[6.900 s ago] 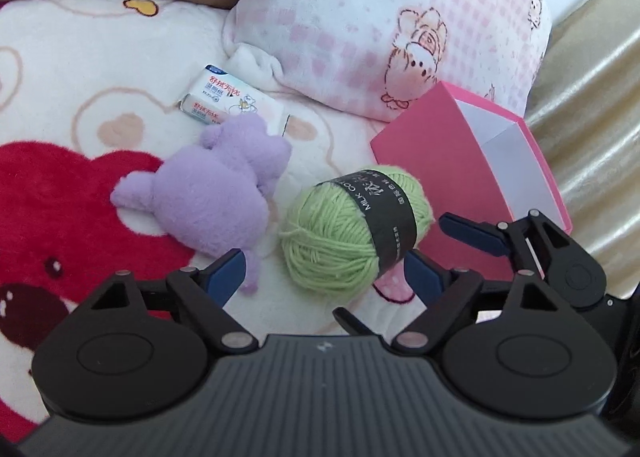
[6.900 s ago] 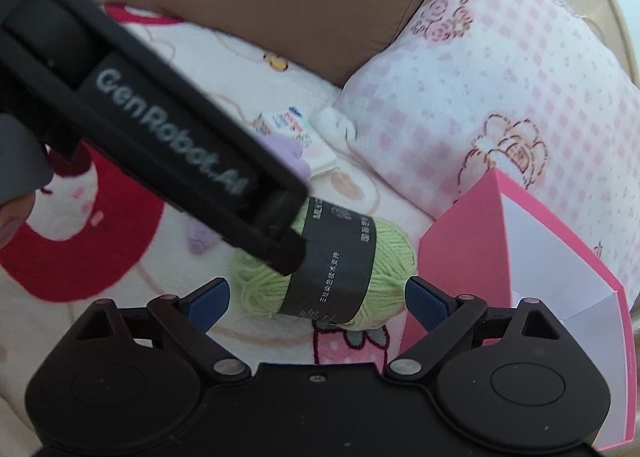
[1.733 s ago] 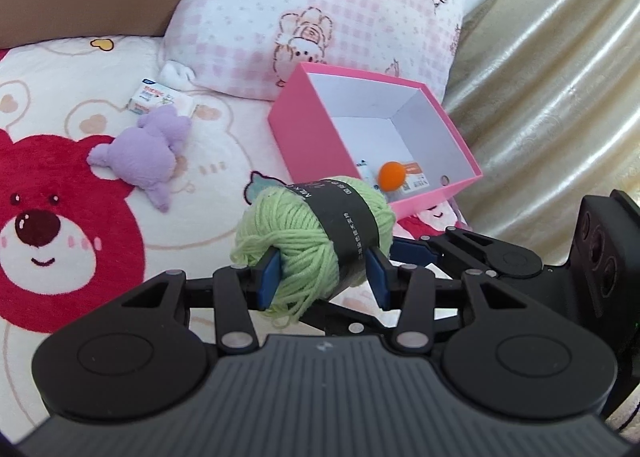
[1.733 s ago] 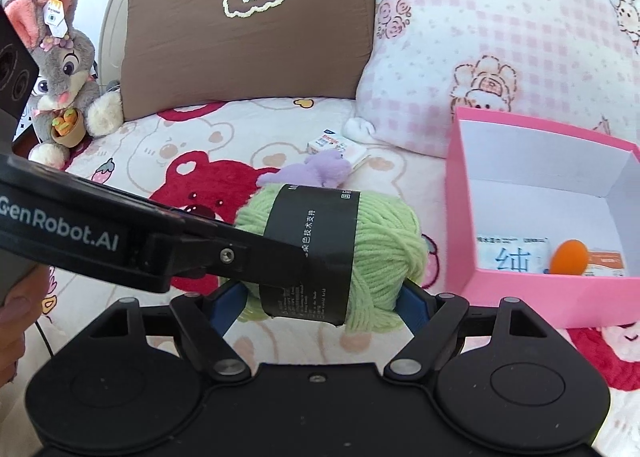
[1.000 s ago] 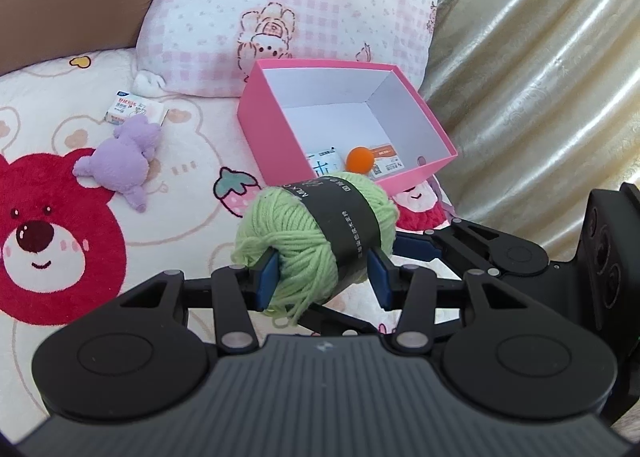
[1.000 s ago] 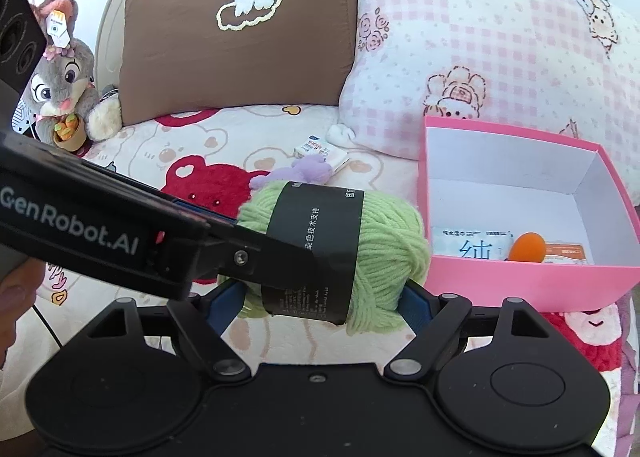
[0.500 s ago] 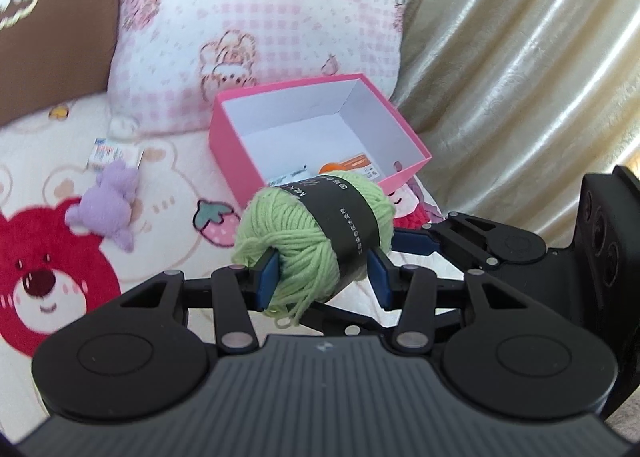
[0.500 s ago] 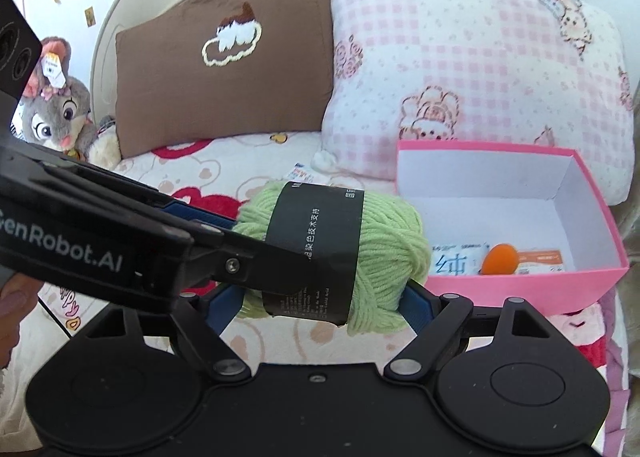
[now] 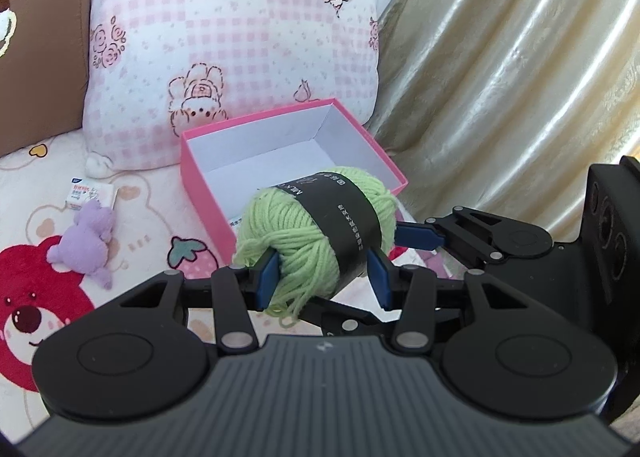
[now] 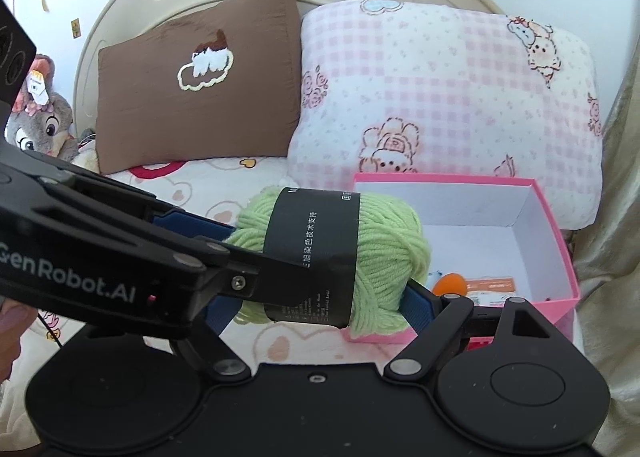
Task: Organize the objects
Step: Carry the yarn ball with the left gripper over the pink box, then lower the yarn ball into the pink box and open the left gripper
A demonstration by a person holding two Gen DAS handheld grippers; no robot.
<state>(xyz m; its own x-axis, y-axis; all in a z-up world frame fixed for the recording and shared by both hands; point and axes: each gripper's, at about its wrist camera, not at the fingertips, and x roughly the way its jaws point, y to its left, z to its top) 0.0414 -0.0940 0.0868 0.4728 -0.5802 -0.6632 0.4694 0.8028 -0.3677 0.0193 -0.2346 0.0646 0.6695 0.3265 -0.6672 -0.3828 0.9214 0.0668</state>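
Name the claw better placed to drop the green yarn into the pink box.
Left. The left claw is clamped on the yarn ball, held just in front of the pink box. The right claw also brackets the yarn, but whether it grips is unclear.

Pink checked pillow (image 10: 448,97), brown pillow (image 10: 200,77), gold curtain (image 9: 500,57).

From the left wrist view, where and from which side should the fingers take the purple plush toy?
Probably across the plump body of the purple plush toy, coming from above. It lies flat on the bear blanket; its limbs are thin and floppy. Approach clear of the small white packet at its head. Both grippers are occupied by the green yarn ball.
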